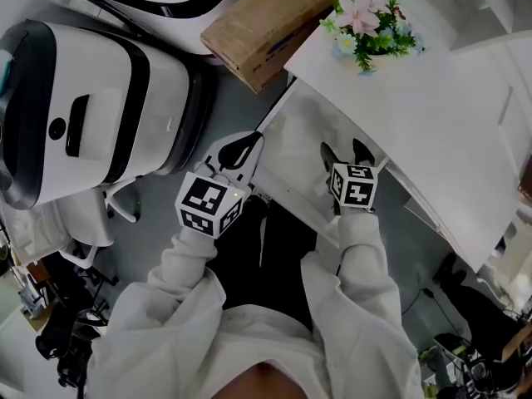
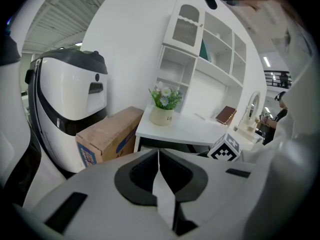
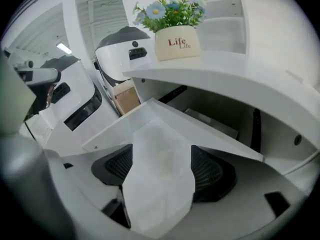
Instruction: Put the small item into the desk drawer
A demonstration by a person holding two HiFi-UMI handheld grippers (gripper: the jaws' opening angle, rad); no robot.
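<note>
White desk surface (image 1: 449,98) with a flower pot (image 1: 370,23) on the corner, and the desk drawer (image 1: 291,152) below it is pulled out. My right gripper (image 1: 346,152) hangs over the open drawer, jaws wide apart with only bare white drawer floor between them. My left gripper (image 1: 241,145) is by the drawer's left edge, jaws pressed together on nothing. Honestly can't pick out the small item in any view. Cardboard box (image 1: 266,23) sits just beside the desk.

Bright, even indoor light washes the white desk (image 1: 440,106) almost to glare in the head view, while the floor (image 1: 420,239) beside it lies dim. Both gripper views bulge fisheye-wise with black corners. A ceiling lamp (image 3: 63,48) glows left of the desk, and the near foreground is soft.
</note>
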